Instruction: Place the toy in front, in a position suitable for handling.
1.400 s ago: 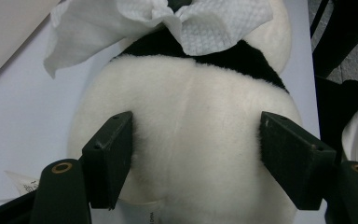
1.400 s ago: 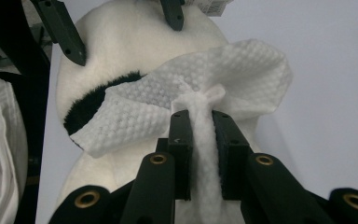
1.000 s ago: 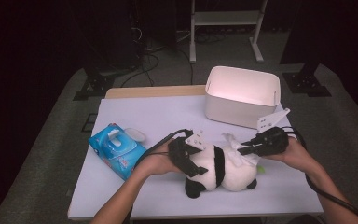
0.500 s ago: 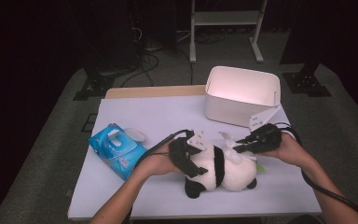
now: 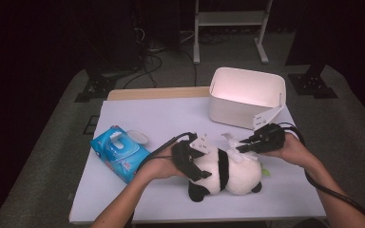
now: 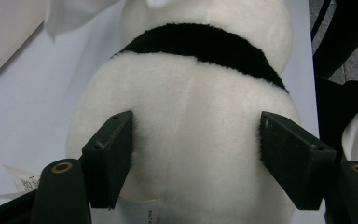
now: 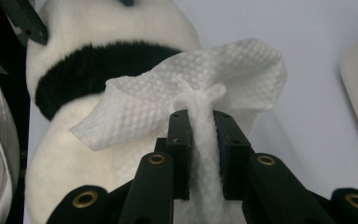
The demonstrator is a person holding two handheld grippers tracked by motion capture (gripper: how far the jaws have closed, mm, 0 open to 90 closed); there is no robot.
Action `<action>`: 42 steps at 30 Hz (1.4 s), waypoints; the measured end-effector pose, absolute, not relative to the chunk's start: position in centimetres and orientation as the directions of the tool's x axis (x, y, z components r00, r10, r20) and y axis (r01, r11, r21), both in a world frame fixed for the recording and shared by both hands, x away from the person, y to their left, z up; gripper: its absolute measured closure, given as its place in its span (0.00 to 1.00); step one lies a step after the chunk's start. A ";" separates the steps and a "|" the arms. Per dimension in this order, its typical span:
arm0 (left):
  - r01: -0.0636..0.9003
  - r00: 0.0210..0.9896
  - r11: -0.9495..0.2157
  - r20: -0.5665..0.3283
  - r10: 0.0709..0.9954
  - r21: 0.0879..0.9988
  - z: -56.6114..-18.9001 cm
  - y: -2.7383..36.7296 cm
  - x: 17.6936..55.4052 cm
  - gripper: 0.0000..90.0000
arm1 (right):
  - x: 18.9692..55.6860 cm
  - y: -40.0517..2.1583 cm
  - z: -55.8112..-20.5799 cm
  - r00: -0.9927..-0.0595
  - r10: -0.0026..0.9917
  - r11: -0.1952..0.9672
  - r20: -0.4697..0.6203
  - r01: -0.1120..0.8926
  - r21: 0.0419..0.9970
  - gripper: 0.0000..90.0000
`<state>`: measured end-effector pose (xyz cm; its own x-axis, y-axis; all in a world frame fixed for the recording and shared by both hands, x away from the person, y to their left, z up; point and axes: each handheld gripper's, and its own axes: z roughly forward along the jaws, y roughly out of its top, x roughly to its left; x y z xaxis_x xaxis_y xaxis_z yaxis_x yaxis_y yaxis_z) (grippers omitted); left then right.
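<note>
A black-and-white plush panda [image 5: 225, 173] lies on the white table [image 5: 171, 123]. My left gripper [image 5: 193, 161] is shut on the panda's body; in the left gripper view both pads press into the white fur [image 6: 191, 135]. My right gripper [image 5: 241, 147] is shut on a white wet wipe [image 7: 191, 88], which bunches between its jaws and fans out over the panda's back [image 7: 74, 149]. In the high view the wipe [image 5: 232, 140] rests on top of the toy.
A blue pack of wet wipes [image 5: 119, 153] lies at the table's left. A white bin [image 5: 246, 96] stands at the back right, just behind my right hand. A small green thing [image 5: 265, 172] peeks out by the panda's right side.
My right gripper has shifted a little left with the wipe across the panda's back. The left gripper and the panda have stayed put.
</note>
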<state>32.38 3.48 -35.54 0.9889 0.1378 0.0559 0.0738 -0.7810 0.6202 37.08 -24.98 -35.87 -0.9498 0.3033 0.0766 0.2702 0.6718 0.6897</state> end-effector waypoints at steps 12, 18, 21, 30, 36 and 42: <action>0.087 0.988 -0.771 0.042 0.146 0.630 -35.7 3.6 32.5 0.30 | 33.3 -31.2 -38.8 -0.906 0.406 0.575 0.116 0.352 0.738 0.86; 0.093 0.986 -0.775 0.048 0.157 0.625 -35.6 3.2 32.7 0.30 | 31.8 -30.8 -38.4 -0.919 0.386 0.577 0.083 0.311 0.755 0.86; 0.094 0.986 -0.775 0.051 0.160 0.625 -35.6 3.1 32.7 0.30 | 31.2 -30.0 -37.6 -0.932 0.358 0.574 0.063 0.273 0.772 0.86; 0.099 0.984 -0.767 0.051 0.169 0.634 -35.6 3.3 32.6 0.30 | 30.1 -25.3 -35.8 -0.968 0.249 0.659 -0.030 0.147 0.737 0.72; 0.096 0.985 -0.772 0.051 0.165 0.629 -35.6 3.2 32.7 0.30 | 29.4 -26.0 -34.6 -0.961 0.271 0.664 -0.061 0.141 0.735 0.64; 0.094 0.985 -0.779 0.055 0.163 0.620 -35.5 3.0 32.7 0.30 | 29.1 -26.0 -34.0 -0.959 0.269 0.663 -0.090 0.117 0.740 0.66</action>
<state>32.70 3.02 -35.50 0.9851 0.1625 0.0555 0.0936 -0.7789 0.6201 29.10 -26.04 -34.04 -0.9590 0.2690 -0.0896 0.1169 0.6629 0.7396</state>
